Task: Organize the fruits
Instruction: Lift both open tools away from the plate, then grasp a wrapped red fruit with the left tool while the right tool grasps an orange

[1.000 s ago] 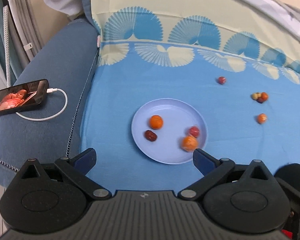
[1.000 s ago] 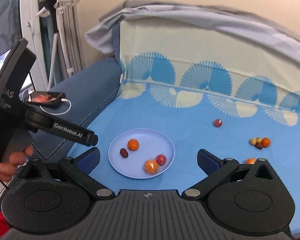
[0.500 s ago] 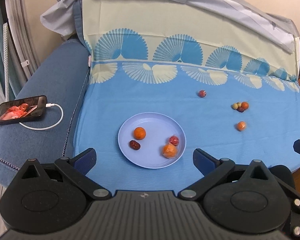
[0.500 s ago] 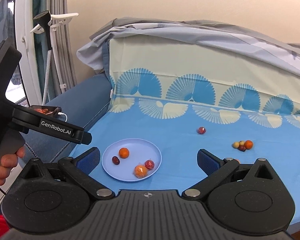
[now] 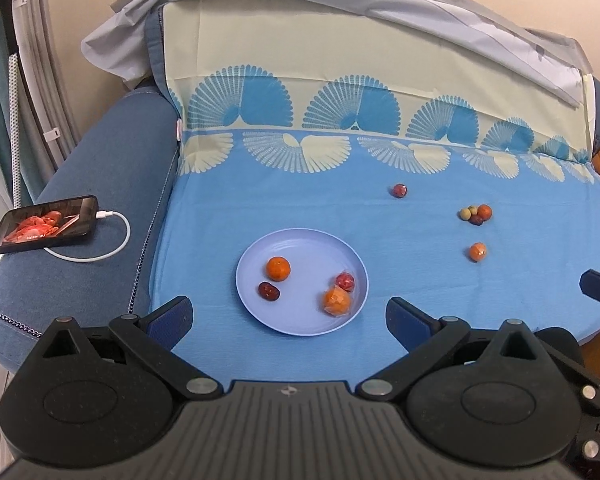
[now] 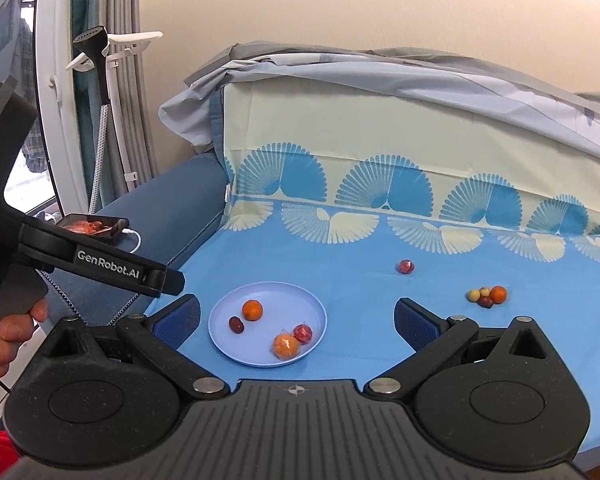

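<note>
A pale blue plate (image 5: 300, 246) (image 6: 304, 298) lies on the blue sheet and holds an orange (image 5: 278, 268), a dark red date (image 5: 268, 291), a wrapped red fruit (image 5: 345, 281) and a wrapped orange (image 5: 336, 301). Loose on the sheet to the right are a red fruit (image 5: 399, 190) (image 6: 405, 266), a small cluster of fruits (image 5: 476, 214) (image 6: 487, 295) and a single orange (image 5: 477, 251). My left gripper (image 5: 289, 316) is open and held back from the plate, empty. My right gripper (image 6: 298, 320) is open and empty, farther back and higher.
A phone (image 5: 46, 229) with a white charging cable (image 5: 100, 254) rests on the blue sofa arm (image 5: 100, 184) at the left. A patterned backrest (image 5: 360, 92) rises behind the sheet. A person's hand (image 6: 8, 336) holds the left gripper's handle. A garment steamer stand (image 6: 100, 64) is at the far left.
Both grippers have pulled back and up from the plate, so the plate and fruits look smaller and more of the backrest shows. Nothing was picked up; both stay open.
</note>
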Demonstrator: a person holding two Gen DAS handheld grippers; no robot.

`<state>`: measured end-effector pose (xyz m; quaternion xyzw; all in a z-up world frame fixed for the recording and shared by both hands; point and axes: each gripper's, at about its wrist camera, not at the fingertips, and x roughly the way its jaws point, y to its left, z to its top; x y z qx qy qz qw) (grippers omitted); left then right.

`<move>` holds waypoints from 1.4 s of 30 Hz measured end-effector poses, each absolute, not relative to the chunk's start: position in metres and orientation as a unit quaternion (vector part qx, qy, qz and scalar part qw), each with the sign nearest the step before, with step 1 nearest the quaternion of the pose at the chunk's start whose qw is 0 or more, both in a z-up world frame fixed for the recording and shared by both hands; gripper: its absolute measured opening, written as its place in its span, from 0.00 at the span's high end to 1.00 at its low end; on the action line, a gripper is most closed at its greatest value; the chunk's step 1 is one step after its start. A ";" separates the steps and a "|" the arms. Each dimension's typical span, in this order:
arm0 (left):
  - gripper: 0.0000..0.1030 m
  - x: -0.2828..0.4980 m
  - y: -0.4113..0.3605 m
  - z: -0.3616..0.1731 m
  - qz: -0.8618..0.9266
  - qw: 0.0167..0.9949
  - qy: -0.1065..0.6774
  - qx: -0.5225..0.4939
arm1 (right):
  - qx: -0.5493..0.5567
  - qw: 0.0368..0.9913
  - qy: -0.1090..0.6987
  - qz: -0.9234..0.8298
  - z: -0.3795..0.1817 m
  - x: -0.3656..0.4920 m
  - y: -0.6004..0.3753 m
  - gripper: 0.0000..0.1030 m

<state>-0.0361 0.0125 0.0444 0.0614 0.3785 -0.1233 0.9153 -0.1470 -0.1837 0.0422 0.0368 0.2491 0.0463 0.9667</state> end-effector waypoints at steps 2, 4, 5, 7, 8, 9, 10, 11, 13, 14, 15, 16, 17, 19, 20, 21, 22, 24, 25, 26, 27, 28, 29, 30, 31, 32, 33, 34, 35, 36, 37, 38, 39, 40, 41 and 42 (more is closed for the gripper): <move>0.00 -0.034 0.014 0.043 -0.122 0.914 0.382 0.058 | 0.039 0.966 0.252 0.047 0.041 -0.145 -0.184 0.01; 0.00 -0.033 0.014 0.041 -0.120 0.913 0.385 0.057 | 0.042 0.965 0.255 0.048 0.039 -0.144 -0.186 0.00; 0.00 -0.031 0.014 0.040 -0.118 0.913 0.386 0.057 | 0.043 0.964 0.257 0.049 0.038 -0.143 -0.186 0.00; 0.00 -0.029 0.014 0.038 -0.116 0.912 0.389 0.057 | 0.046 0.963 0.260 0.048 0.037 -0.141 -0.188 0.00; 0.00 -0.028 0.014 0.037 -0.115 0.911 0.391 0.057 | 0.047 0.963 0.261 0.048 0.036 -0.140 -0.188 0.00; 0.00 -0.027 0.013 0.036 -0.116 0.910 0.393 0.057 | 0.048 0.963 0.261 0.047 0.036 -0.140 -0.189 0.00; 0.00 -0.026 0.013 0.036 -0.116 0.910 0.394 0.057 | 0.048 0.963 0.260 0.046 0.035 -0.139 -0.190 0.01; 0.00 -0.024 0.012 0.035 -0.116 0.909 0.395 0.057 | 0.049 0.963 0.260 0.046 0.035 -0.138 -0.189 0.01; 0.00 -0.022 0.011 0.035 -0.114 0.910 0.394 0.057 | 0.050 0.964 0.258 0.043 0.035 -0.136 -0.190 0.00; 0.00 -0.021 0.010 0.035 -0.113 0.911 0.394 0.058 | 0.051 0.964 0.258 0.042 0.034 -0.136 -0.189 0.00; 0.00 -0.019 0.009 0.034 -0.110 0.910 0.395 0.059 | 0.053 0.964 0.258 0.041 0.033 -0.135 -0.191 0.01; 0.00 -0.017 0.007 0.033 -0.109 0.910 0.396 0.059 | 0.055 0.963 0.259 0.040 0.033 -0.134 -0.192 0.00; 0.00 -0.016 0.006 0.032 -0.109 0.909 0.399 0.059 | 0.057 0.963 0.260 0.038 0.032 -0.133 -0.194 0.01; 0.00 -0.013 0.005 0.030 -0.109 0.907 0.402 0.057 | 0.062 0.963 0.259 0.033 0.030 -0.132 -0.198 0.01; 0.00 -0.012 0.003 0.030 -0.108 0.907 0.403 0.058 | 0.066 0.963 0.259 0.029 0.029 -0.131 -0.201 0.01; 0.00 -0.011 0.002 0.029 -0.107 0.907 0.403 0.059 | 0.071 0.963 0.258 0.026 0.028 -0.131 -0.204 0.01; 0.00 -0.009 0.000 0.028 -0.107 0.906 0.405 0.061 | 0.076 0.963 0.258 0.022 0.026 -0.130 -0.207 0.01; 0.00 -0.005 -0.005 0.025 -0.108 0.904 0.410 0.065 | 0.087 0.962 0.260 0.013 0.021 -0.128 -0.214 0.01; 0.00 -0.003 -0.008 0.024 -0.109 0.902 0.412 0.067 | 0.092 0.961 0.262 0.009 0.019 -0.126 -0.217 0.01; 0.00 0.000 -0.011 0.023 -0.109 0.901 0.414 0.070 | 0.097 0.960 0.264 0.004 0.016 -0.123 -0.220 0.01; 0.00 0.002 -0.015 0.022 -0.110 0.900 0.415 0.072 | 0.101 0.959 0.266 -0.001 0.014 -0.122 -0.223 0.01; 0.00 0.005 -0.018 0.022 -0.111 0.900 0.416 0.073 | 0.104 0.958 0.267 -0.007 0.012 -0.120 -0.227 0.01; 0.00 0.008 -0.022 0.022 -0.113 0.899 0.417 0.073 | 0.106 0.958 0.267 -0.011 0.010 -0.119 -0.230 0.01; 0.00 0.011 -0.025 0.022 -0.115 0.898 0.419 0.071 | 0.107 0.958 0.267 -0.015 0.008 -0.117 -0.234 0.01; 0.00 0.015 -0.029 0.022 -0.117 0.897 0.421 0.068 | 0.108 0.958 0.266 -0.019 0.007 -0.116 -0.238 0.00; 0.00 0.017 -0.033 0.022 -0.119 0.896 0.423 0.066 | 0.110 0.957 0.266 -0.023 0.006 -0.115 -0.242 0.00; 0.00 0.020 -0.037 0.022 -0.123 0.895 0.424 0.065 | 0.113 0.957 0.266 -0.027 0.005 -0.114 -0.247 0.00; 0.00 0.023 -0.041 0.022 -0.125 0.894 0.425 0.066 | 0.117 0.956 0.266 -0.032 0.003 -0.113 -0.251 0.00; 0.00 0.025 -0.045 0.022 -0.127 0.894 0.425 0.067 | 0.120 0.955 0.267 -0.035 0.003 -0.111 -0.256 0.01; 0.00 0.028 -0.050 0.023 -0.128 0.893 0.425 0.068 | 0.124 0.955 0.268 -0.039 0.001 -0.110 -0.261 0.01; 0.00 0.031 -0.054 0.023 -0.131 0.893 0.425 0.069 | 0.126 0.954 0.269 -0.043 0.000 -0.108 -0.265 0.01; 0.00 0.033 -0.057 0.023 -0.133 0.893 0.425 0.070 | 0.127 0.953 0.270 -0.047 0.000 -0.106 -0.268 0.01; 0.00 0.035 -0.060 0.023 -0.134 0.892 0.425 0.070 | 0.128 0.953 0.270 -0.050 -0.001 -0.105 -0.272 0.01; 0.00 0.037 -0.064 0.023 -0.136 0.892 0.426 0.071 | 0.129 0.952 0.270 -0.054 -0.002 -0.104 -0.275 0.01; 0.00 0.039 -0.067 0.023 -0.137 0.891 0.426 0.071 | 0.131 0.952 0.271 -0.058 -0.003 -0.103 -0.279 0.01; 0.00 0.042 -0.070 0.023 -0.139 0.891 0.427 0.070 | 0.132 0.951 0.271 -0.061 -0.004 -0.102 -0.282 0.01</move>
